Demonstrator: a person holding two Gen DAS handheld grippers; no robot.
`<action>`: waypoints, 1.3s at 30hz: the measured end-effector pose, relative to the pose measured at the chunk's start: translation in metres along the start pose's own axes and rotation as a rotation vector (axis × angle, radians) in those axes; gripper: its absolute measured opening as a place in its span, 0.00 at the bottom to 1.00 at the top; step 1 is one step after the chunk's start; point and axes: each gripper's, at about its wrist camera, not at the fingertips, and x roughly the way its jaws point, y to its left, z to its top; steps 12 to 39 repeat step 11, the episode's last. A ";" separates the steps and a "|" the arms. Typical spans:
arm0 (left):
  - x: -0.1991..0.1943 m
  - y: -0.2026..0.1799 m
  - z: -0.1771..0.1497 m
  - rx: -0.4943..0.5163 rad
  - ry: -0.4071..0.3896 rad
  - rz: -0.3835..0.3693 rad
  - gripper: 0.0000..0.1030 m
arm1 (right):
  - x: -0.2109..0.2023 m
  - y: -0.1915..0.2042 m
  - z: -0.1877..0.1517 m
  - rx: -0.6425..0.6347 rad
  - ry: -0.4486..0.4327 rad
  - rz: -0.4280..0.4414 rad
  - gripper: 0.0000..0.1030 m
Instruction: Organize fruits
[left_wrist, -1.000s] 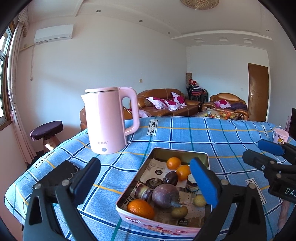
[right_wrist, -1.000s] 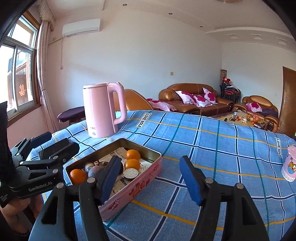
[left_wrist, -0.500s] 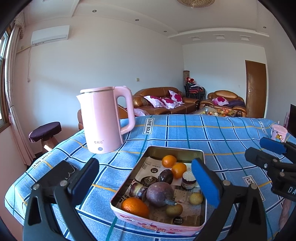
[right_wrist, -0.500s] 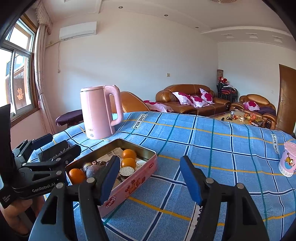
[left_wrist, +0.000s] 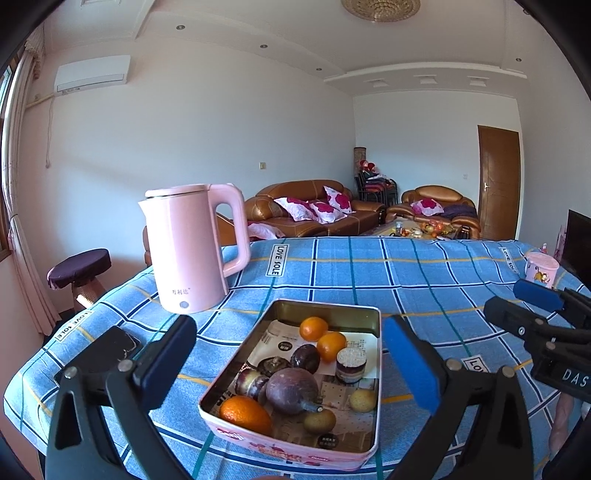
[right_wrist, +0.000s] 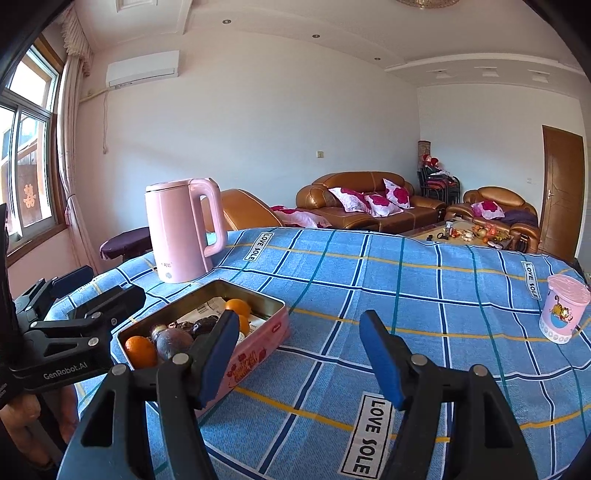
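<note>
1. Over the last second the left-wrist view has pulled back and risen slightly: the tin (left_wrist: 295, 376) sits a little lower and smaller in frame than a second ago, and more ceiling shows. The right-wrist view has drifted the same way. Nothing in the tin has shifted.
2. The left gripper (left_wrist: 291, 354) hangs above the near end of the tin with its jaws spread wide and nothing between them. The right gripper (right_wrist: 299, 354) is likewise spread and empty, over bare tablecloth (right_wrist: 424, 295) just right of the tin.
3. The fruits all lie inside the tin: an orange (left_wrist: 245, 413) at the near corner, two smaller oranges (left_wrist: 321, 338) towards the far end, a large purple fruit (left_wrist: 291, 386) in the middle, and small yellowish fruits (left_wrist: 319, 421) near the front. None lies loose on the cloth.
4. This fits either a tin about to be sorted or one already filled; the frames do not settle which.
5. The tin is thin pressed metal, rectangular with rounded corners, pink printed sides and a paper lining. The oranges look dimpled and firm, the purple fruit smooth and dull. The pink kettle (left_wrist: 192, 247) is glossy plastic; the cloth is woven check.
</note>
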 end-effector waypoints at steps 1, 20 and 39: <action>0.001 -0.001 0.000 0.000 0.006 -0.001 1.00 | -0.001 -0.001 0.000 0.001 -0.001 -0.002 0.67; 0.006 -0.006 -0.006 0.007 0.029 0.000 1.00 | -0.002 -0.011 -0.007 0.013 0.011 -0.015 0.67; 0.006 -0.006 -0.006 0.007 0.029 0.000 1.00 | -0.002 -0.011 -0.007 0.013 0.011 -0.015 0.67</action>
